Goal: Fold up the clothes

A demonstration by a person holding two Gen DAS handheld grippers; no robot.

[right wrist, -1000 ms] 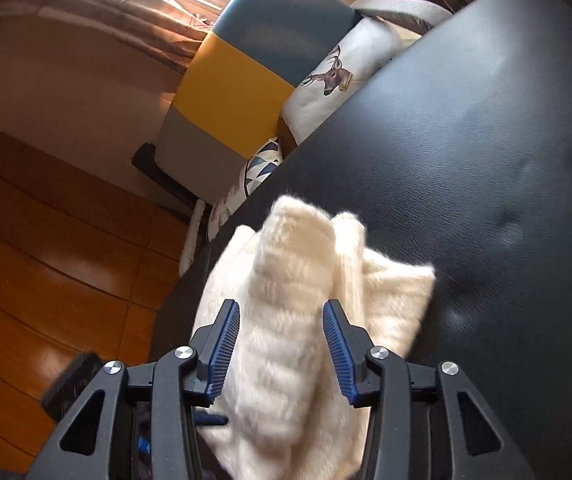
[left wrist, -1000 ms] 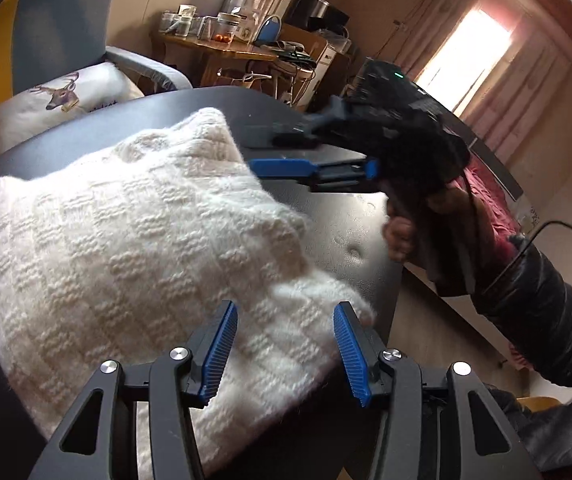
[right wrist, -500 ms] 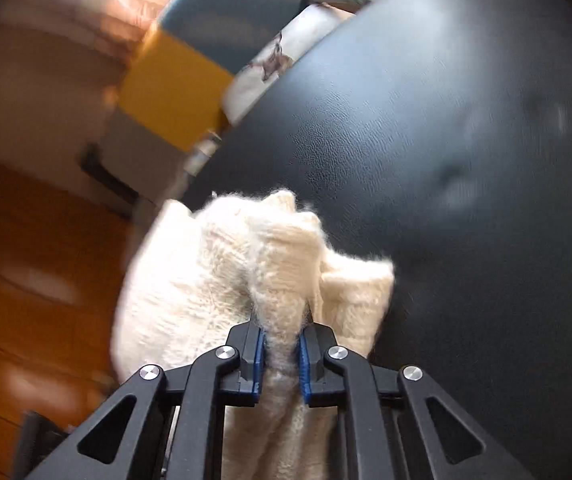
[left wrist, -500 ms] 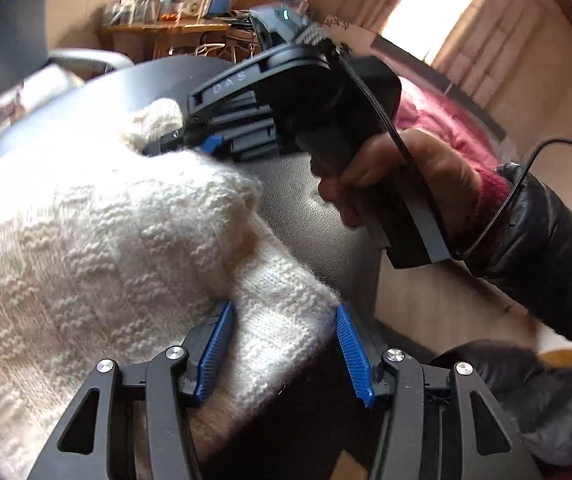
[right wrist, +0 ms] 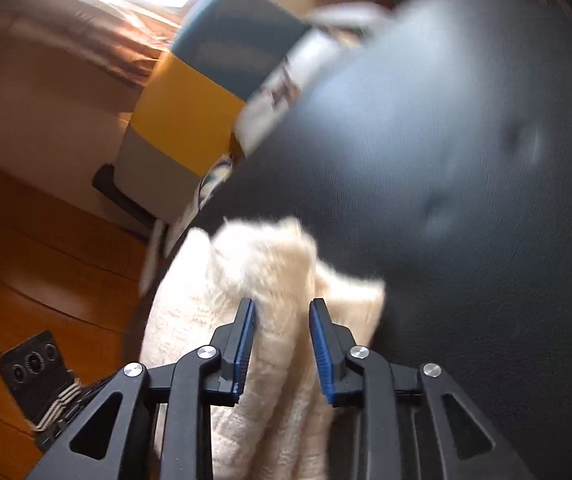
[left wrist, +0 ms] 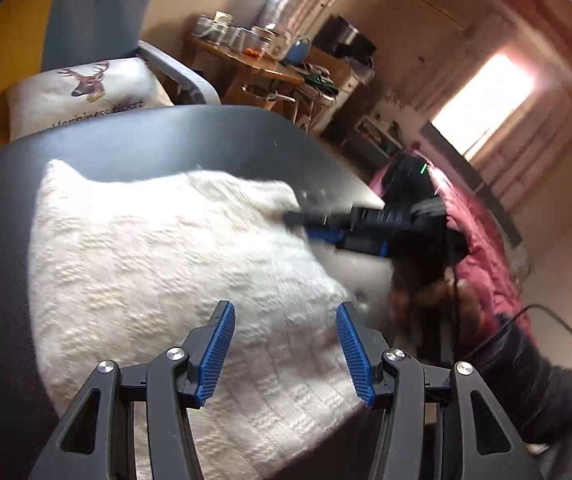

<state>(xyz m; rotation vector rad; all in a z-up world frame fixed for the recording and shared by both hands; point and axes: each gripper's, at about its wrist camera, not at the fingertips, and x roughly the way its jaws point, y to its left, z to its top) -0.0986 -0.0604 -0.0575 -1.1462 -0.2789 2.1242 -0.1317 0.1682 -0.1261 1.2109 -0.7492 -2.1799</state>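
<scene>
Cream knitted wool, thick and fuzzy, makes up the sweater point(left wrist: 157, 264), which is seen lying folded into a plump bundle on the black padded table point(left wrist: 133, 140), near the edge closest to the person. Its surface is marked by a raised basket-weave texture. The left gripper point(left wrist: 281, 344) is held just above the near part of the bundle, its blue pads spread wide with nothing caught between them. The right gripper point(right wrist: 281, 344) is seen at the far corner of the knit, where a thick roll of fabric point(right wrist: 269, 256) rises between its pads; the pads stand apart, and although the view is blurred by motion, the wool seems only brushed, not pinched.

Such a garment can be judged light, soft and springy, without stiffness: it would sag and spill open if lifted by one point. A slippery hold is not expected, since fuzzy yarn should be gripped well by ribbed pads, though snagging of loops is possible. Hold would best be taken at a doubled edge or corner, through all layers, with both grippers set well apart.
</scene>
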